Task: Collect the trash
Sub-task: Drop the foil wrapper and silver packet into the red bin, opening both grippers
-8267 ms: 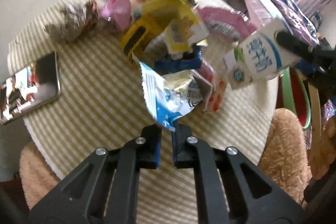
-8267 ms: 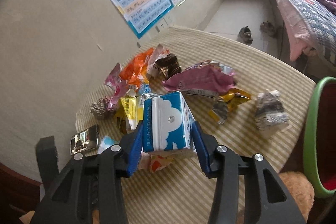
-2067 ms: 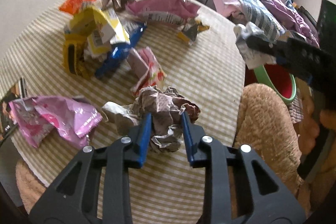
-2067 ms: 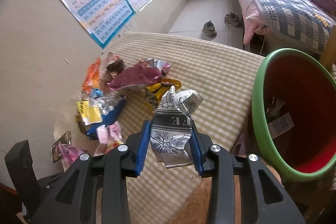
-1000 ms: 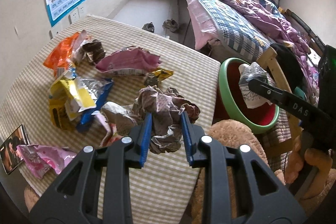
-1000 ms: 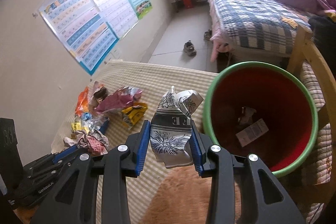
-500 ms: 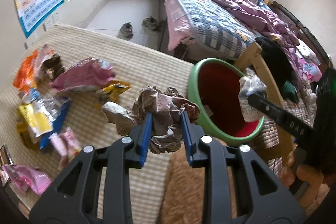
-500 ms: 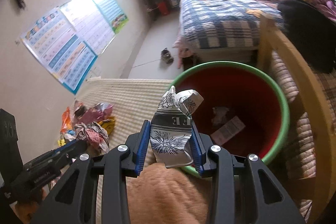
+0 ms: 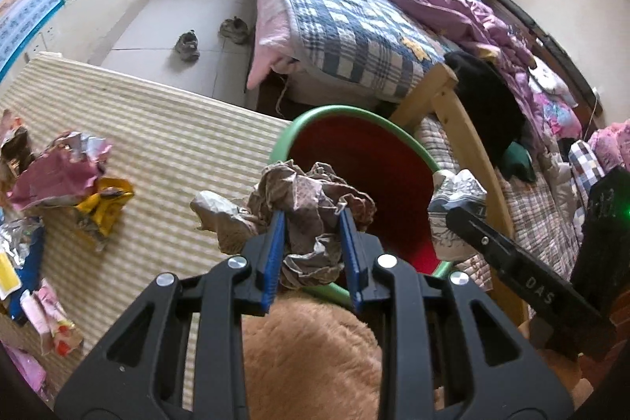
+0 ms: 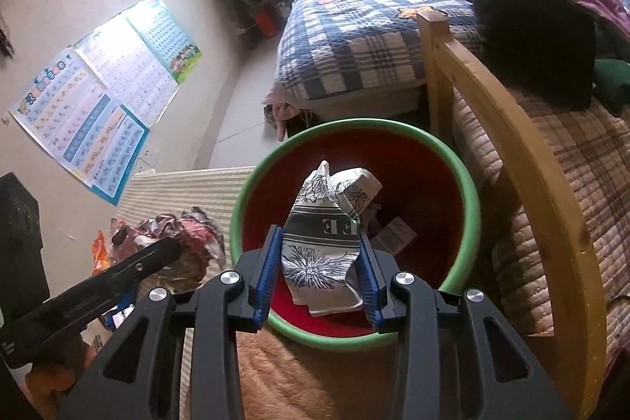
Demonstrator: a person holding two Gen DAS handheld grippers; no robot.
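My left gripper is shut on a crumpled brown wrapper, held at the near left rim of the red bin with a green rim. My right gripper is shut on a crumpled white wrapper with dark flower print, held over the bin's opening. In the left wrist view the right gripper's finger and its white wrapper hang at the bin's right rim. Scraps of trash lie at the bin's bottom.
Several wrappers lie on the striped table at the left. A tan plush cushion sits below the grippers. A wooden bed frame with a plaid quilt stands right of the bin. Shoes lie on the floor.
Both grippers moved away from the table toward the bin, each keeping its wrapper. The bin now sits right under the right gripper and closer before the left one.
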